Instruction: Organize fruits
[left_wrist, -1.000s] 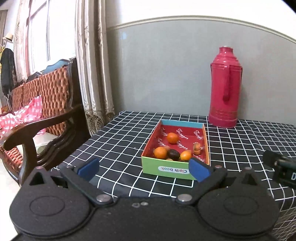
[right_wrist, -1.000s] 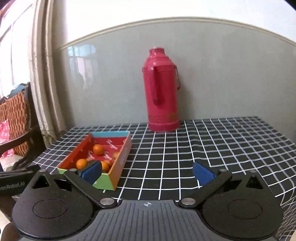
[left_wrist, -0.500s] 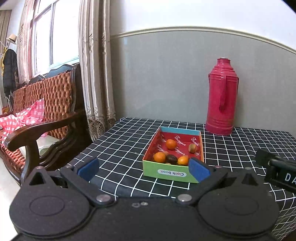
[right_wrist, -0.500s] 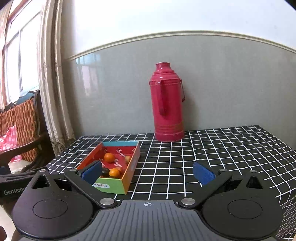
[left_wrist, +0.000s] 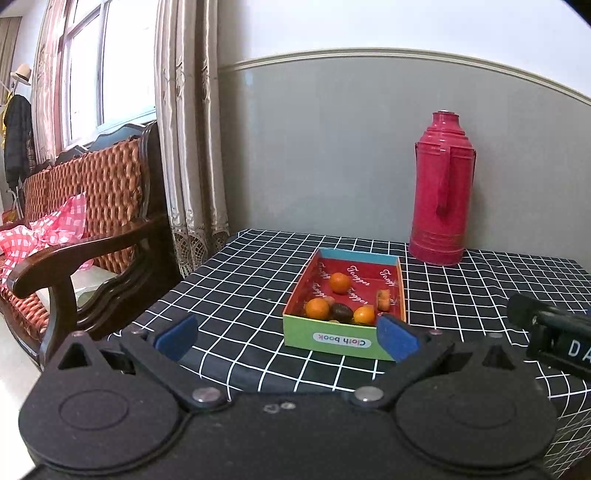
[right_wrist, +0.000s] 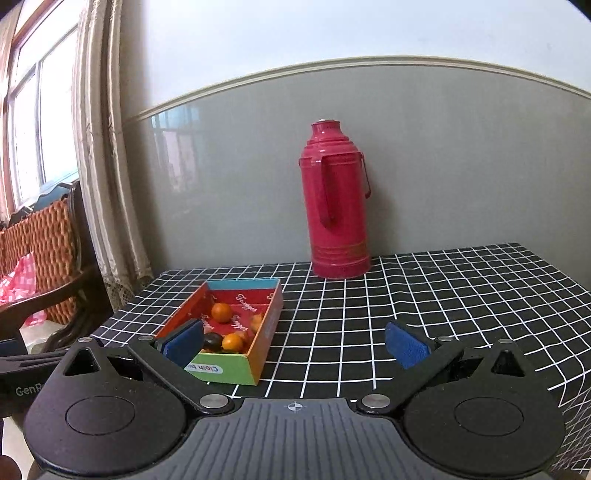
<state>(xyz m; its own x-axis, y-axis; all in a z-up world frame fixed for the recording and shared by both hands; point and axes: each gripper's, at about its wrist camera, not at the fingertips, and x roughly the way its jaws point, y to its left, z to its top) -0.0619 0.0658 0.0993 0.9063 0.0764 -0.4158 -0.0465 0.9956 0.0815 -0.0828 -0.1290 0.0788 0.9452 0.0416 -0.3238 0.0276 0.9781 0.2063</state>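
The left gripper (left_wrist: 286, 334) has its jaws spread wide with nothing between them, held off the near edge of the worktop (left_wrist: 243, 295) and short of the box (left_wrist: 343, 338). The right gripper (right_wrist: 295, 341) is likewise wide open and empty, with the box (right_wrist: 236, 363) ahead and to its left.

The box is the landmark. Inside it lie three oranges (left_wrist: 340, 282), a dark fruit (left_wrist: 341, 312) between the two nearer ones, and a small brownish piece (left_wrist: 383, 298) by the right wall. All the fruit appears to sit inside already, so the step in hand is probably a final check or a pull-back. If so, it is best to keep the jaws open and move straight away from the box, without nudging its near wall.

The box's long axis runs from its near green end toward the red thermos (left_wrist: 441, 192), which stands upright beyond its far right corner.
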